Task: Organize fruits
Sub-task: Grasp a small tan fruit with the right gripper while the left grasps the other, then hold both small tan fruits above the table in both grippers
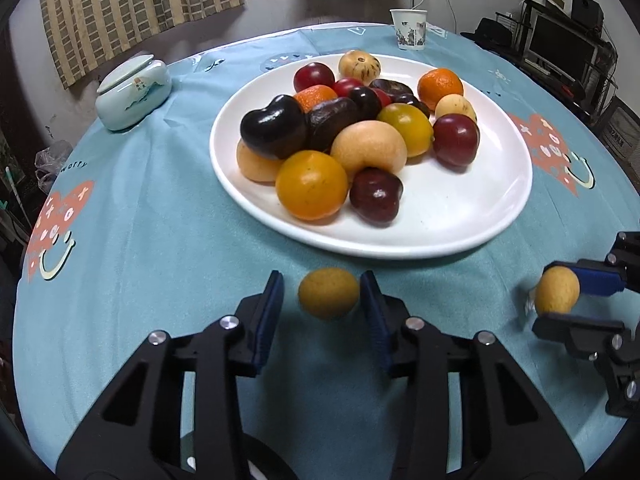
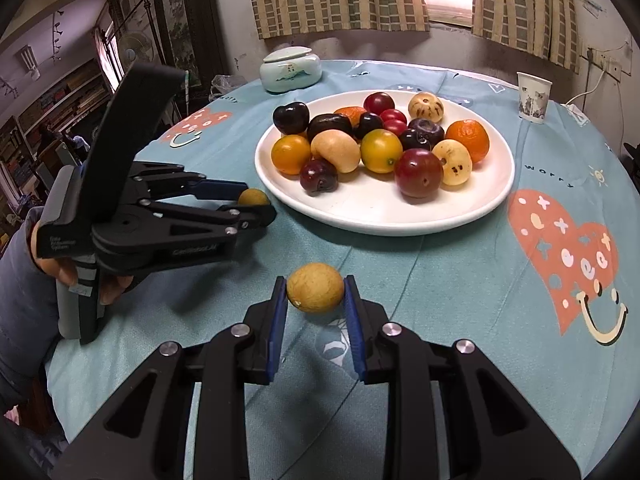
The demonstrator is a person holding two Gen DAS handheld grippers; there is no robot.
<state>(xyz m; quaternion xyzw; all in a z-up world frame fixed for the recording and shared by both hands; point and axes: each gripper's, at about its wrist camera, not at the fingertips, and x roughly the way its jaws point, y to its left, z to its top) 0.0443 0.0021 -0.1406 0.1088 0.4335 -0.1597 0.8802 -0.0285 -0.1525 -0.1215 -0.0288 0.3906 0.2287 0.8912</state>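
Observation:
A white plate [image 1: 400, 248] [image 2: 380, 224] on the teal tablecloth holds a heap of several fruits: dark plums, red ones, oranges and pale yellow ones. In front of the plate a small yellow fruit [image 1: 328, 294] [image 2: 253, 197] lies on the cloth between the fingers of my left gripper [image 1: 322, 284] [image 2: 256, 202]. The right pad is at the fruit and a gap shows at the left pad, so this gripper is open. My right gripper [image 2: 315, 292] [image 1: 554, 294] is shut on a second small yellow fruit [image 2: 315, 293] [image 1: 557, 290], held just above the cloth near the plate's front rim.
A pale green lidded jar [image 1: 134, 94] [image 2: 290, 68] stands behind the plate to the left, and a paper cup [image 1: 409, 28] [image 2: 534, 96] at the back right. The round table drops off on all sides. A person's hand [image 2: 64, 268] holds the left gripper.

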